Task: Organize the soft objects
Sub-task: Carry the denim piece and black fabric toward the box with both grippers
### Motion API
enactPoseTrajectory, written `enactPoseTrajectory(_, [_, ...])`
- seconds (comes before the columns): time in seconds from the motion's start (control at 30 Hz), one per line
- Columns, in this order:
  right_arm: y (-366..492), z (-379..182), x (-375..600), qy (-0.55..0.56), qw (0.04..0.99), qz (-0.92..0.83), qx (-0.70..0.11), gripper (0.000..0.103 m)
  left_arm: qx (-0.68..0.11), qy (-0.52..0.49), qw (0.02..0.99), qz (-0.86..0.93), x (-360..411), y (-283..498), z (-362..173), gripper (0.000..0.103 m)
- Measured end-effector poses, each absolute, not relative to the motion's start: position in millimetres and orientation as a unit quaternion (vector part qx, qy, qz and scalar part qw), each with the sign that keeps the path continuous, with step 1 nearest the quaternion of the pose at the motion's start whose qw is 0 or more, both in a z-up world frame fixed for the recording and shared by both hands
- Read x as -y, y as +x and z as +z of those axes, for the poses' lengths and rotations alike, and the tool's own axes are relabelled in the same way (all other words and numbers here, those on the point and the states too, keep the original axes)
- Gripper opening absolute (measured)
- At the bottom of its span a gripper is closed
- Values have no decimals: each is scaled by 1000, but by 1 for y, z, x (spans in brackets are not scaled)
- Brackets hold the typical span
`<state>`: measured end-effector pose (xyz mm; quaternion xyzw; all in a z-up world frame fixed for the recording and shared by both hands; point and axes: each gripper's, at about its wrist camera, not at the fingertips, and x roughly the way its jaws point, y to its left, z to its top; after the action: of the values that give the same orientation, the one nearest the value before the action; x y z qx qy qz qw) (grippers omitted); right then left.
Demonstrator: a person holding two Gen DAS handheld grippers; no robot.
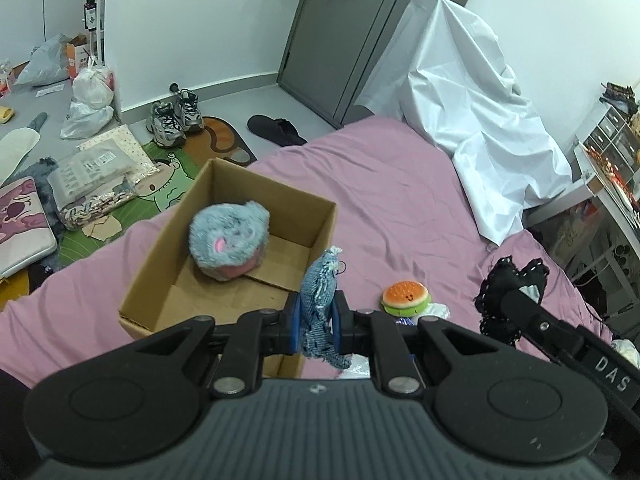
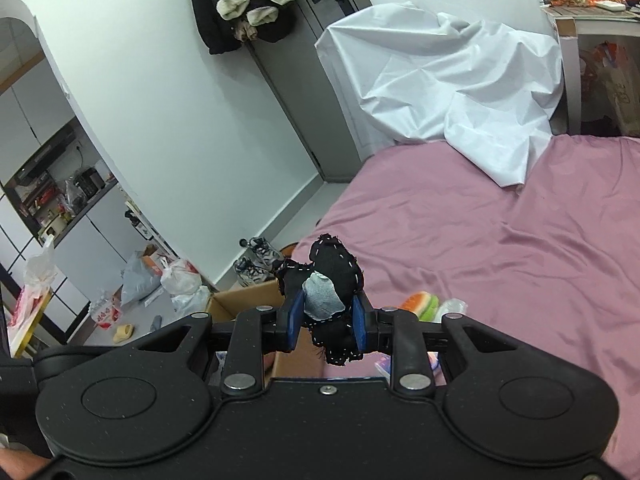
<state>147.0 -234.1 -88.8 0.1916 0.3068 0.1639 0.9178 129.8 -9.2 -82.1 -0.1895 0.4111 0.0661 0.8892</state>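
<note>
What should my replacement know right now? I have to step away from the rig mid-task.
Left gripper: shut on the blue denim toy, held by the near right corner of the cardboard box.
Right gripper: shut on the black stitched toy, lifted above the bed.
Done: the grey fluffy plush lies in the box.
Left: drop both held toys into the box, then probably fetch the burger toy, which sits on the bed right of the box beside a clear plastic wrapper.

Pink bedsheet (image 1: 400,200) – grey-pink plush (image 1: 228,240) – brown box (image 1: 168,280)
</note>
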Motion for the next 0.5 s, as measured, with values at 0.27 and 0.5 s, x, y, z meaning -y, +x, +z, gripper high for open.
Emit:
enactPoseTrajectory(0.27, [151,-76,212,187,919,171,-303,26,-401,-194,892,72,-11,128,-75,14])
enactPoseTrajectory(0.5, [155,-70,186,184,915,195,-301,26,-395,-200,893,81,-31,128,-74,14])
